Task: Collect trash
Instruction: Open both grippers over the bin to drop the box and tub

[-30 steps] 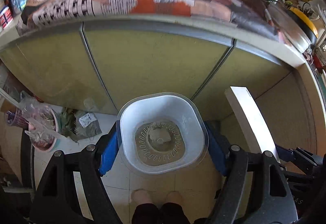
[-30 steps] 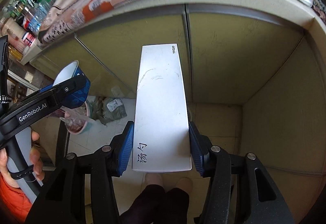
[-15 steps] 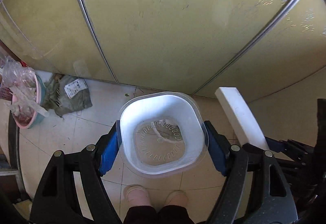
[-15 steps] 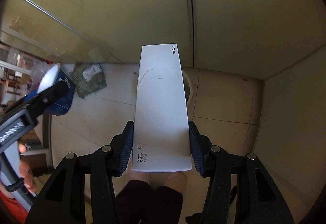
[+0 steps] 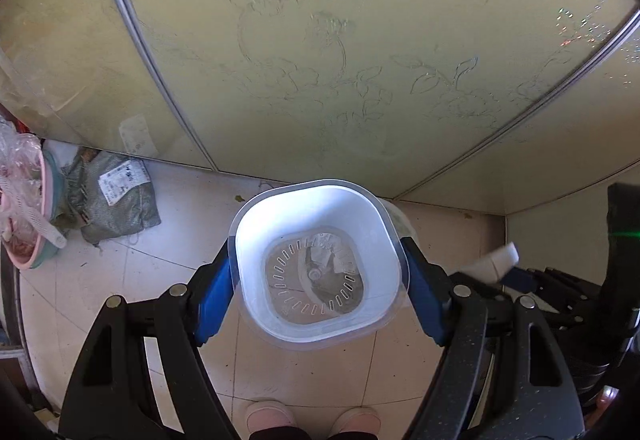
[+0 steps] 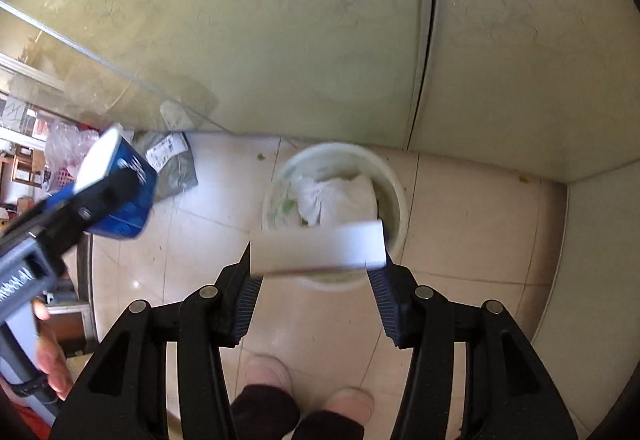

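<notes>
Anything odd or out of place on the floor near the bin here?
Yes: a crumpled grey-green bag with a white label lies loose on the floor tiles against the cabinet, left of the white bin, not in it.

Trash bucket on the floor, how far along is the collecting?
Done: crumpled paper already lies in the bucket. In hand: the left gripper clamps a white container; the right gripper grips a white box above the bucket. Left: dropping both in.
</notes>
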Action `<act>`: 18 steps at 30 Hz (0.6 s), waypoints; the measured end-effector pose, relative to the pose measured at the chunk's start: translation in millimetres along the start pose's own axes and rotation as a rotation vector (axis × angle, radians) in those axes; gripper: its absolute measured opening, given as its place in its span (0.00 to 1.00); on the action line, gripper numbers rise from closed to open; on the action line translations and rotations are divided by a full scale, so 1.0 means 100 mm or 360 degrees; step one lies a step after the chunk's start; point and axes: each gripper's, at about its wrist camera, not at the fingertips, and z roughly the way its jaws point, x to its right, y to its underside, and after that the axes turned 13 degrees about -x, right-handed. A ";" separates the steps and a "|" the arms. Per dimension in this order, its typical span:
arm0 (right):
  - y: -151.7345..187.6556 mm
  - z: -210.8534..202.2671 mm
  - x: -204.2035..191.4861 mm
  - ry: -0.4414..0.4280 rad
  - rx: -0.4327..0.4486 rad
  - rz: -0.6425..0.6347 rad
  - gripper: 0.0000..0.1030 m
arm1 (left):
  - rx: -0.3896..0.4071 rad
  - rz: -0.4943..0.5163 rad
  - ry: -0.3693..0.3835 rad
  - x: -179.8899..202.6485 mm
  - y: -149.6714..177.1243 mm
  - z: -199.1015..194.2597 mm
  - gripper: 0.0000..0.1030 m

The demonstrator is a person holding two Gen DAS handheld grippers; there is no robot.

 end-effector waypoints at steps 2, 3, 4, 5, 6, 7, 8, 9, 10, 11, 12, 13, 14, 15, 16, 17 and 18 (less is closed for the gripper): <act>0.00 -0.04 0.01 -0.0002 0.0018 0.0025 0.47 | -0.0025 0.0011 0.0027 0.01 -0.02 0.06 0.74; 0.00 -0.05 0.04 -0.0016 0.0018 0.0040 0.47 | -0.0039 0.0014 0.0041 0.01 -0.04 0.10 0.74; 0.01 -0.07 0.07 -0.0037 0.0016 0.0058 0.47 | -0.0055 0.0016 0.0057 0.03 -0.04 0.13 0.74; 0.01 -0.07 0.10 -0.0048 0.0012 0.0078 0.47 | -0.0070 0.0018 0.0073 0.06 -0.05 0.16 0.74; -0.03 -0.08 0.11 -0.0050 0.0006 0.0094 0.47 | -0.0085 0.0025 0.0090 0.08 -0.06 0.19 0.74; -0.02 -0.09 0.13 -0.0050 0.0003 0.0105 0.47 | -0.0098 0.0037 0.0099 0.12 -0.07 0.20 0.74; -0.06 -0.12 0.13 -0.0052 0.0003 0.0117 0.47 | -0.0108 0.0053 0.0103 0.15 -0.08 0.22 0.74; -0.05 -0.16 0.15 -0.0050 0.0007 0.0128 0.47 | -0.0117 0.0072 0.0106 0.19 -0.08 0.24 0.74; -0.04 -0.20 0.16 -0.0039 0.0013 0.0135 0.47 | -0.0128 0.0095 0.0111 0.23 -0.09 0.26 0.74; -0.02 -0.25 0.16 -0.0016 0.0023 0.0141 0.47 | -0.0141 0.0114 0.0114 0.29 -0.09 0.27 0.74; -0.01 -0.30 0.16 0.0010 0.0036 0.0145 0.47 | -0.0152 0.0135 0.0119 0.34 -0.09 0.27 0.74; 0.01 -0.35 0.16 0.0032 0.0049 0.0147 0.47 | -0.0161 0.0153 0.0124 0.39 -0.09 0.28 0.74; 0.03 -0.40 0.16 0.0048 0.0060 0.0148 0.47 | -0.0174 0.0164 0.0123 0.43 -0.10 0.28 0.75; 0.03 -0.42 0.16 0.0059 0.0070 0.0154 0.48 | -0.0185 0.0167 0.0123 0.45 -0.11 0.29 0.75; 0.04 -0.47 0.17 0.0065 0.0080 0.0159 0.48 | -0.0189 0.0169 0.0127 0.48 -0.11 0.29 0.75; 0.05 -0.51 0.19 0.0066 0.0089 0.0161 0.48 | -0.0190 0.0172 0.0131 0.49 -0.12 0.28 0.75; 0.05 -0.51 0.21 0.0064 0.0095 0.0162 0.48 | -0.0188 0.0176 0.0133 0.49 -0.12 0.28 0.76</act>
